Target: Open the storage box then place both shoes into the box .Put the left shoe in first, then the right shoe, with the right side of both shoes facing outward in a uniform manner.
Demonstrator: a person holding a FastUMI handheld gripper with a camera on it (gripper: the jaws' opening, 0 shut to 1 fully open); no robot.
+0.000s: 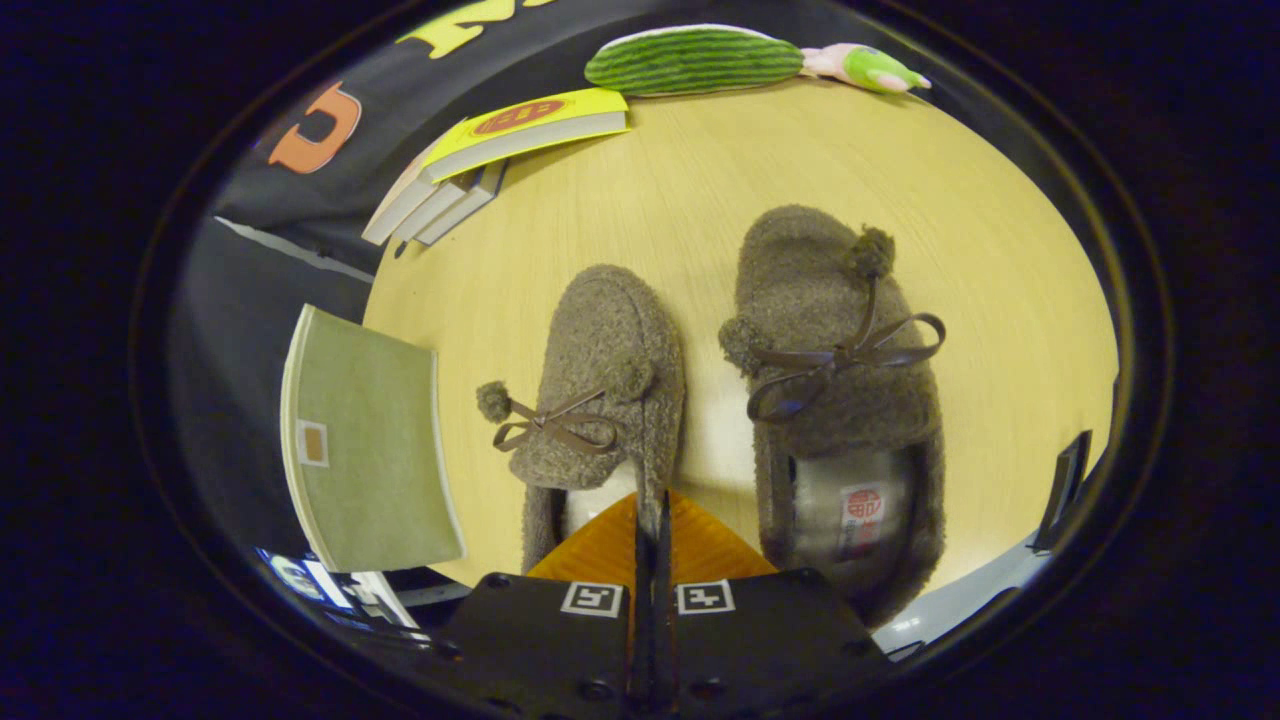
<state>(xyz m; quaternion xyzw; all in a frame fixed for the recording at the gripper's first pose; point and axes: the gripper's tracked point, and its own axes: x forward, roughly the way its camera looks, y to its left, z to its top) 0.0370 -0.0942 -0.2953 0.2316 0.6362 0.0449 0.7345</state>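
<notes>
Two fuzzy brown slippers lie side by side mid-table: the left one and the right one. The gripper has its fingers pressed together over the left slipper's heel opening; whether they pinch its rim I cannot tell. Three stacked books sit at the table's far edge.

The claw is seen from its own camera, pointing forward and downward. Its two fingers lie pressed flat together, leaving only a thin dark seam along the centre line. Nothing is gripped between them. Each finger base carries one square marker, the two set side by side across the seam. The fingertips converge to a single point.
</notes>
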